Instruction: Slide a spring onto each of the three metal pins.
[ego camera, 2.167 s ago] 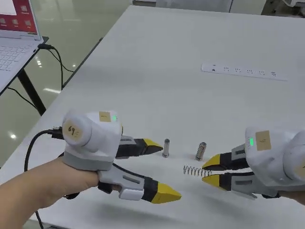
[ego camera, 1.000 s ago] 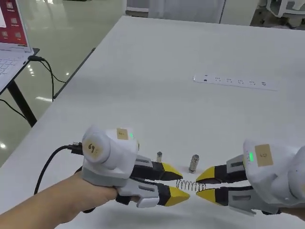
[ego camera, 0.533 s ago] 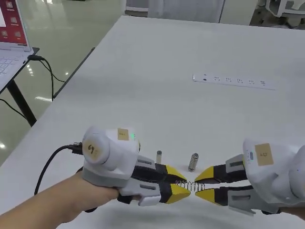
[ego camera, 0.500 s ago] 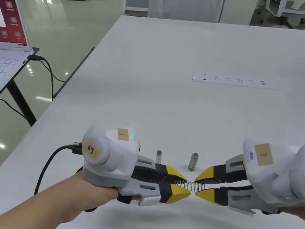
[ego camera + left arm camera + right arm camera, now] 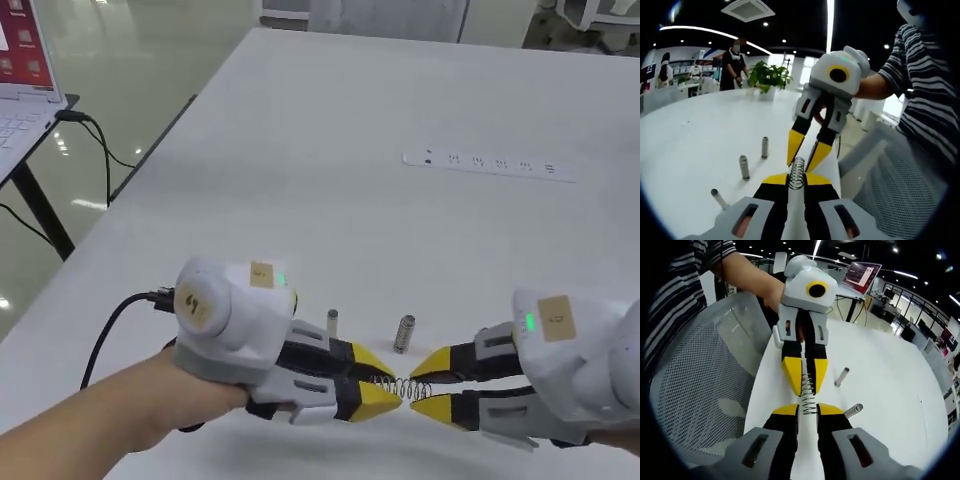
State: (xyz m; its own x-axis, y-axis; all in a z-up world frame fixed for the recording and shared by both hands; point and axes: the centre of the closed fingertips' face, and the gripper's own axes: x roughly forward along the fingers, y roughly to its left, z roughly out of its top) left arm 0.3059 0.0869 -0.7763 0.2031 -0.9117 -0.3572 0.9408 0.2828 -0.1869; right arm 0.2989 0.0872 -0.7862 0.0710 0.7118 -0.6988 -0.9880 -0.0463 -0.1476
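The two pairs of tongs meet nose to nose over the near part of the white surface (image 5: 330, 150). The left tongs (image 5: 796, 177) are closed on one end of the spring (image 5: 403, 385). The right tongs (image 5: 808, 409) are clamped on its other end, so the spring spans the small gap between the yellow tips (a short bridge from one pair to the other), held just clear of the surface.

Just beyond it stand the metal pins. A bare pin (image 5: 332, 322) is nearer the left tongs, and beside it is a sprung pin (image 5: 404, 333) with coils around its shaft. The left gripper view shows a third pin (image 5: 764, 147) farther along the same row, which looks coiled too.

Well back lies a white power strip (image 5: 490, 164), and a laptop (image 5: 20, 60) sits off the left edge.
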